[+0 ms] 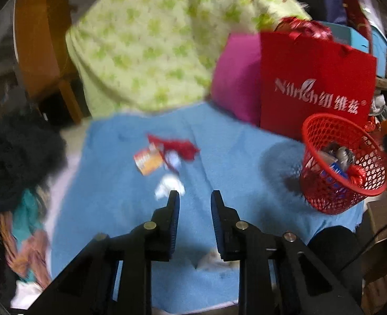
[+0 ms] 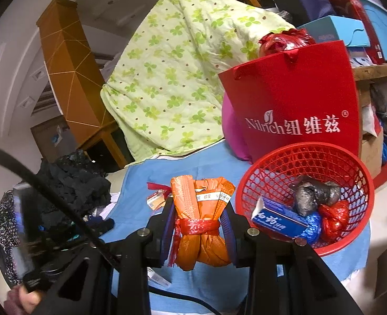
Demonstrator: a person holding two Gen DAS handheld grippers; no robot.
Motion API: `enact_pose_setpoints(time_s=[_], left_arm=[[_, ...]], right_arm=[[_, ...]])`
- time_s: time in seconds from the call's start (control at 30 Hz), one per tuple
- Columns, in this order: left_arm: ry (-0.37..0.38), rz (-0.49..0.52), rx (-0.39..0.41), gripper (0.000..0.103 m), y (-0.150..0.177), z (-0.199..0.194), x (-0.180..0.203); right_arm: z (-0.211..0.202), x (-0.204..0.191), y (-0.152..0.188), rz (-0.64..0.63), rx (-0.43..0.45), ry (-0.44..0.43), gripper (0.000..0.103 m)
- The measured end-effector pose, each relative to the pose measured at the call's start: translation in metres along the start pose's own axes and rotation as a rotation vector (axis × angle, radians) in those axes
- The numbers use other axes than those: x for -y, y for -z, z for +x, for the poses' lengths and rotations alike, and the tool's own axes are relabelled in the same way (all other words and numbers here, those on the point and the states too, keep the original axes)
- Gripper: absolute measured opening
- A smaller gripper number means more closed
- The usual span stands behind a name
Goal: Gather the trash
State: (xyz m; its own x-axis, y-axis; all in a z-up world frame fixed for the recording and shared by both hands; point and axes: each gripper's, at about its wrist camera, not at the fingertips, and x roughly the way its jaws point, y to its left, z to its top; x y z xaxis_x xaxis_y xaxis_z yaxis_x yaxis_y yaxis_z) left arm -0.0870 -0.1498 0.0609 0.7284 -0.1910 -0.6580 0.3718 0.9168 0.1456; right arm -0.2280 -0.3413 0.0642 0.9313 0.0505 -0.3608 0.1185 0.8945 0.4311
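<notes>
My right gripper pinches an orange bundle tied with red ribbon, just left of the red basket. My left gripper is closed and empty above scraps on the blue cloth.

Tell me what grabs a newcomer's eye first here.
The orange wrapped bundle tied with a red band, clamped in the right claw just left of the red mesh basket holding trash. Behind the basket stands a big red gift bag, with a clover-print quilt heaped to its left.
</notes>
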Motion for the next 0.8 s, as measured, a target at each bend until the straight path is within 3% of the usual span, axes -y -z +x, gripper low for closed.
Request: enact_pose_setpoints(time_s=[0.1, 0.2, 0.3, 0.33, 0.37, 0.6, 0.8], left_arm=[[0.039, -0.058, -0.085, 0.025, 0.011, 0.022, -0.013], [0.078, -0.058, -0.109, 0.028, 0.026, 0.033, -0.015], [0.129, -0.042, -0.119, 0.049, 0.038, 0.039, -0.007], [0.13, -0.032, -0.114, 0.063, 0.041, 0.04, -0.004], [0.126, -0.018, -0.103, 0.066, 0.045, 0.043, 0.0], [0.117, 0.068, -0.183, 0.066, 0.061, 0.087, 0.021], [0.152, 0.017, -0.298, 0.066, 0.069, 0.136, 0.015]], right_arm=[[-0.001, 0.007, 0.0, 0.005, 0.003, 0.014, 0.036], [0.001, 0.015, 0.002, 0.025, -0.007, 0.019, 0.036], [0.003, 0.017, 0.003, 0.022, -0.012, 0.023, 0.036], [0.003, 0.017, 0.004, 0.02, -0.013, 0.024, 0.036], [0.003, 0.018, 0.004, 0.021, -0.015, 0.024, 0.036], [0.001, 0.025, 0.004, 0.036, -0.005, 0.04, 0.036], [0.002, 0.031, 0.007, 0.041, -0.018, 0.053, 0.036]])
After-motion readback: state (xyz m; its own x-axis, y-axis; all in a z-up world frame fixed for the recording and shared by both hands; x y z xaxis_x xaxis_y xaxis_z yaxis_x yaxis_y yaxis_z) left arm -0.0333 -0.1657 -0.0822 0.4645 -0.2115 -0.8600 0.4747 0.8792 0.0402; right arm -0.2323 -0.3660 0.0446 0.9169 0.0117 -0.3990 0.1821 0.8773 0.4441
